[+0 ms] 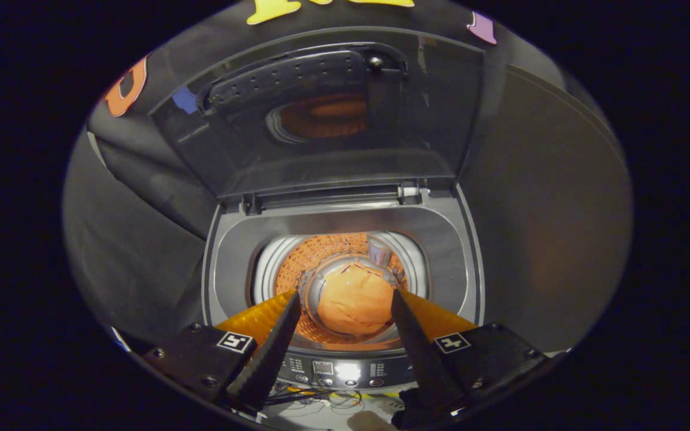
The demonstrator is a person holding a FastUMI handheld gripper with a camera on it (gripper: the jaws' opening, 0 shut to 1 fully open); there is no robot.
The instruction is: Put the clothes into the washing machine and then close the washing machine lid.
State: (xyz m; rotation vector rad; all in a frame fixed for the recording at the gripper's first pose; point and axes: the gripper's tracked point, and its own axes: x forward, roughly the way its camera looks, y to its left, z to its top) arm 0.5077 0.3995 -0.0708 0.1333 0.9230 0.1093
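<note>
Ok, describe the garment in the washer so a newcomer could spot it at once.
Start at the grey top-loading washing machine, whose lid stands raised behind the opening. Look down into the round drum: the clothes lie crumpled at its bottom, beyond the open gripper. They are soft, folded orange cloth, unlike the drum's hard perforated wall.

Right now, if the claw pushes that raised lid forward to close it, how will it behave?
The lid stands open, hinged at the back of the washing machine, so it should swing, not slide. Probably rigid, likely dropping once past upright. The open claw holds nothing; the orange cloth lies in the drum.
</note>
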